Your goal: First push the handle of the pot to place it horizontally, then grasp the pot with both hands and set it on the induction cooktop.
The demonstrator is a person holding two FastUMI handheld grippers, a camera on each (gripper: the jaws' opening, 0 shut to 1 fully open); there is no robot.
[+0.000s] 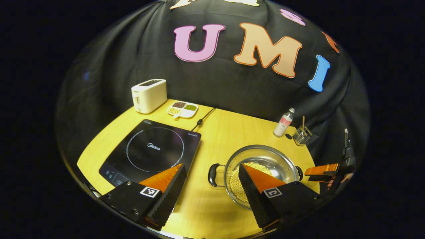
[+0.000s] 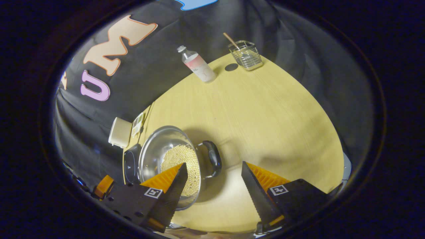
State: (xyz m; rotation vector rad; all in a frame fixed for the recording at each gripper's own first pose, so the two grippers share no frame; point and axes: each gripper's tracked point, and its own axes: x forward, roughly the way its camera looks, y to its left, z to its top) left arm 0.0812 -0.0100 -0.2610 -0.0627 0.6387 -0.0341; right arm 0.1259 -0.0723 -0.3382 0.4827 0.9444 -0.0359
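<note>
A steel pot [image 1: 265,161] holding pale beans sits on the yellow table [image 1: 225,132], right of the black induction cooktop [image 1: 152,149]. Its black side handles [image 1: 212,174] point left and right in the left gripper view. My left gripper [image 1: 211,171] is open, its fingers either side of the pot's left handle and above it. In the right gripper view the pot [image 2: 159,149] lies low at left, with one black handle [image 2: 214,157] just ahead of my open right gripper [image 2: 214,169]. The right gripper [image 1: 323,171] also appears beside the pot's right handle in the left gripper view.
A white toaster [image 1: 149,95] and a divided dish of beans [image 1: 182,109] stand behind the cooktop, whose cord [image 1: 202,120] runs back. A small bottle [image 1: 283,123] and a wire basket [image 1: 301,135] stand at the back right, seen again as the bottle [image 2: 199,64] and the basket [image 2: 247,54].
</note>
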